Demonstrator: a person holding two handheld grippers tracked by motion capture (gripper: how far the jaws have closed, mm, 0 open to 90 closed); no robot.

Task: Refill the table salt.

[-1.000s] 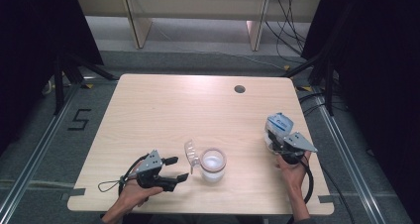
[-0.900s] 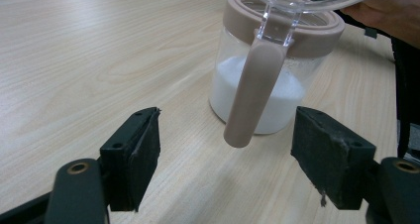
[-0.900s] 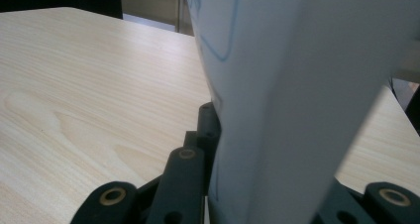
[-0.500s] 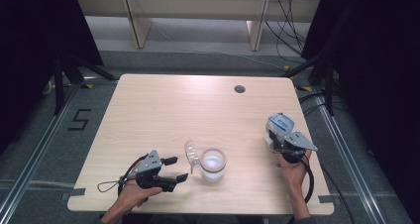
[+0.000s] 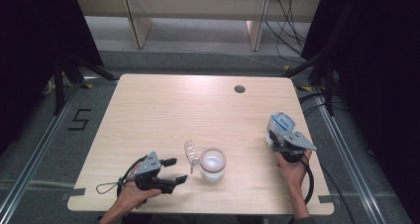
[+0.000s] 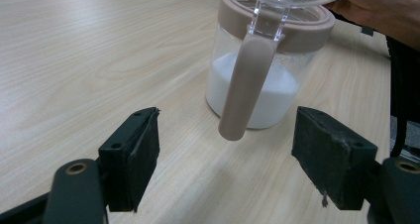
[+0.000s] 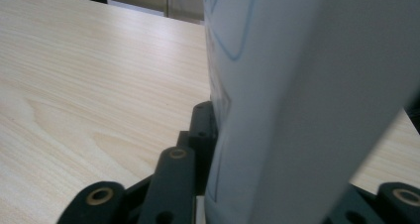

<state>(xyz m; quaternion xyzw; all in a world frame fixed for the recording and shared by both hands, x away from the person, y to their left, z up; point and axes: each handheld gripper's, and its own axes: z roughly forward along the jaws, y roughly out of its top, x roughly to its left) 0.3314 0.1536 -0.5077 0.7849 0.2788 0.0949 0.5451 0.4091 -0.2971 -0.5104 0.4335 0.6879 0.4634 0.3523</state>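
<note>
Both hands unmoved, right tongs [image 5: 275,135] loosening around white carton [image 5: 280,124]

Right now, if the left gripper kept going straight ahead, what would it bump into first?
Most likely the jar's hanging beige handle: it lies just ahead of the open left gripper, with the jar right behind.

Lab recording bay, black curtains [image 5: 29,60], floor rails [image 5: 34,149], loose cables [image 5: 289,16]
</note>
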